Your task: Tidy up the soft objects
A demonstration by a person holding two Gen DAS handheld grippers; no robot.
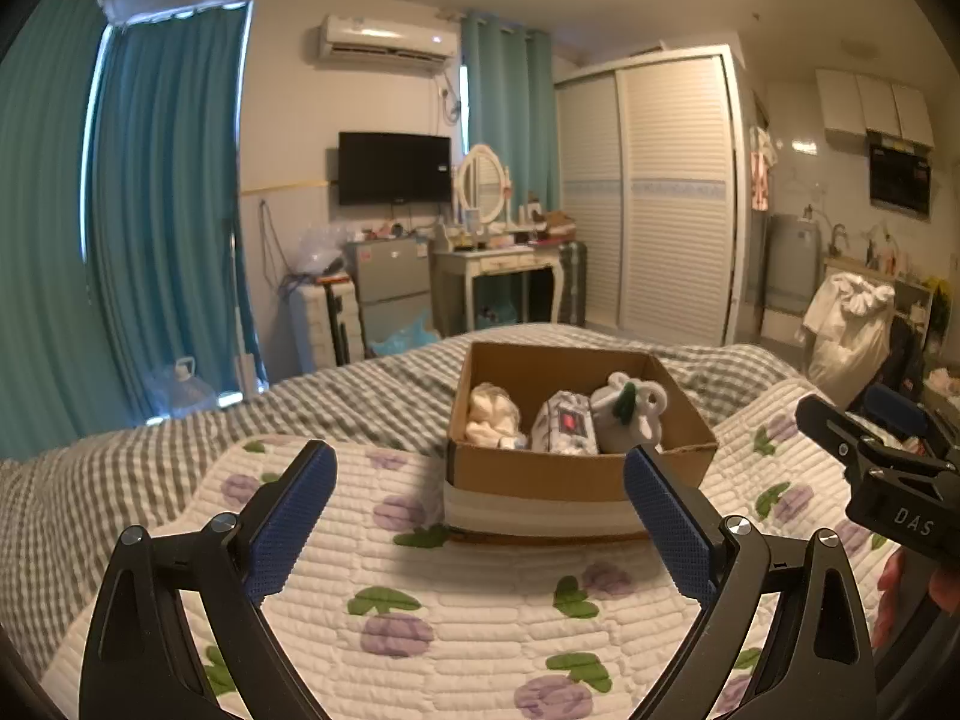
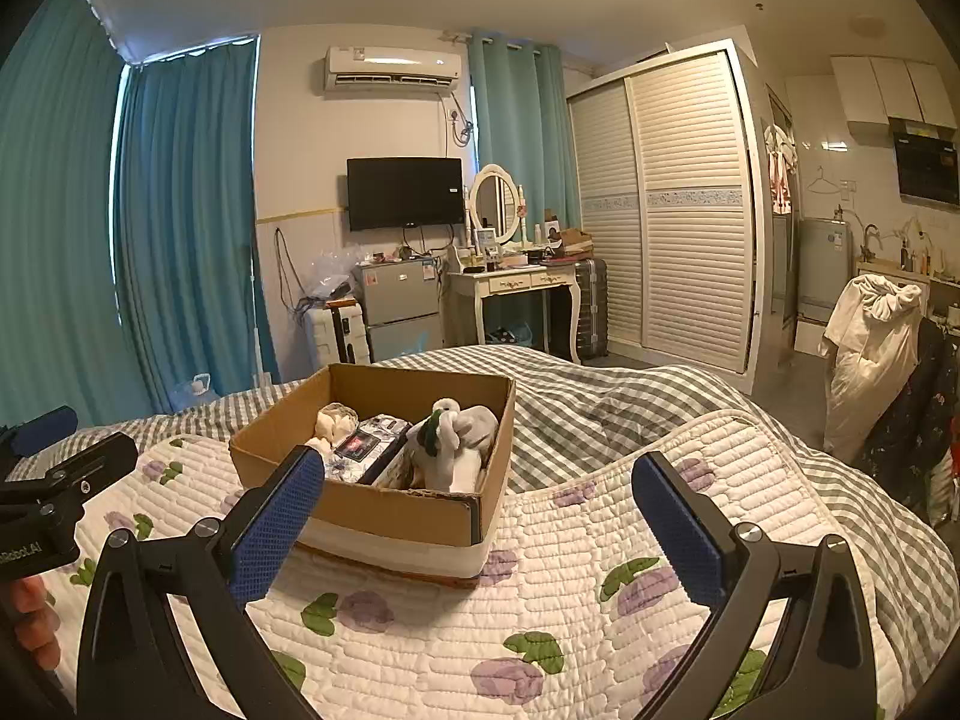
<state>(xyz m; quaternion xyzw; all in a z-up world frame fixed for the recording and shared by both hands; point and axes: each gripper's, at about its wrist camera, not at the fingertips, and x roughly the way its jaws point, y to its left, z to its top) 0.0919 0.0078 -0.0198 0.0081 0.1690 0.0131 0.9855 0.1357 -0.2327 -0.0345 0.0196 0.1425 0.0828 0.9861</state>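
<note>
Both tongs, left tongs (image 1: 480, 480) and right tongs (image 2: 480, 492), hovering spread, empty, over quilted bed (image 1: 480, 594). Cardboard box (image 1: 558, 471) holding three soft items; sorting seemingly finishing, nothing loose awaiting pickup.

White letters "DAS" stand on the black body of the right gripper (image 1: 888, 468), which juts in at the right edge of the left wrist view, to the right of the cardboard box (image 1: 576, 471). In the right wrist view, the left gripper (image 2: 42, 498), left of the cardboard box (image 2: 384, 510), bears a cut-off white word on its black body that reads roughly "obot.AI". A small logo under the TV (image 2: 405, 192) screen is too small to read.
</note>
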